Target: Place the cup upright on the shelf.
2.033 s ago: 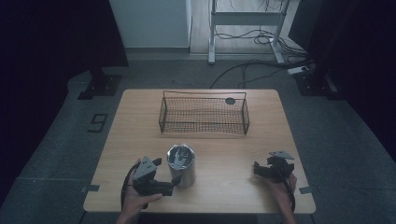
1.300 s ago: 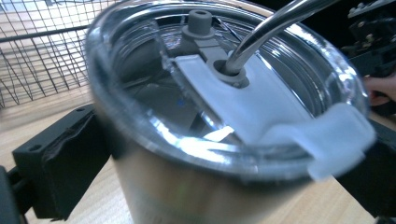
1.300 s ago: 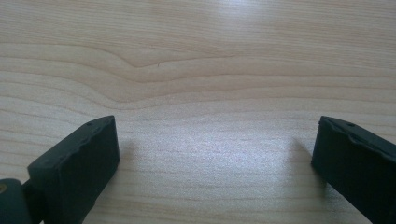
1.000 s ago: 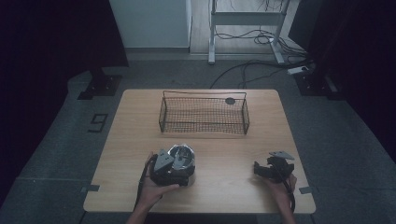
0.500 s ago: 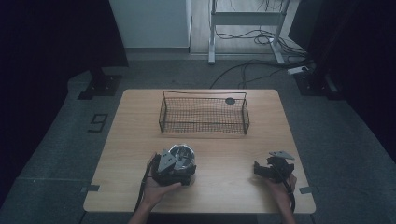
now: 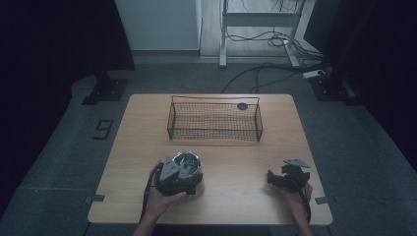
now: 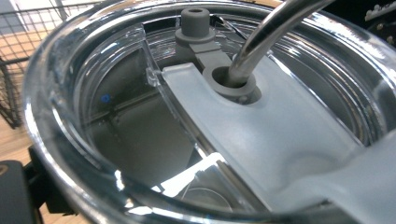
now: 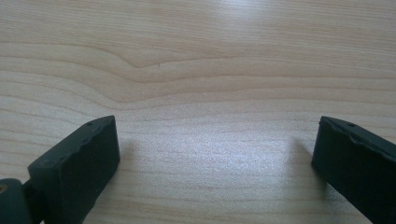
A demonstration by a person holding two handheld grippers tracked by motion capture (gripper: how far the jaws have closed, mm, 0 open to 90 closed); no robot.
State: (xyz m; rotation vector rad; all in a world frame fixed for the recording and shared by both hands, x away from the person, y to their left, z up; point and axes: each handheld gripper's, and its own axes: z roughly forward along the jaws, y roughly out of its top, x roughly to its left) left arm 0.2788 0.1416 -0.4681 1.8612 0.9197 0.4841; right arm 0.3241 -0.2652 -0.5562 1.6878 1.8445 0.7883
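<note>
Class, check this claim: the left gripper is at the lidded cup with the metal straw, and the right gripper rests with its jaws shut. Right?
Not quite. The right gripper view shows the right gripper with its jaws wide apart over bare table. The left gripper is indeed at the cup with its straw.

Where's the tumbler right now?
High view: the tumbler stands near the table's front-left, at the left gripper, in front of the wire basket.

On the table, the wire basket stands at the far middle, the lidded tumbler sits in front of it toward the near left, and the right gripper rests well apart at the near right.
</note>
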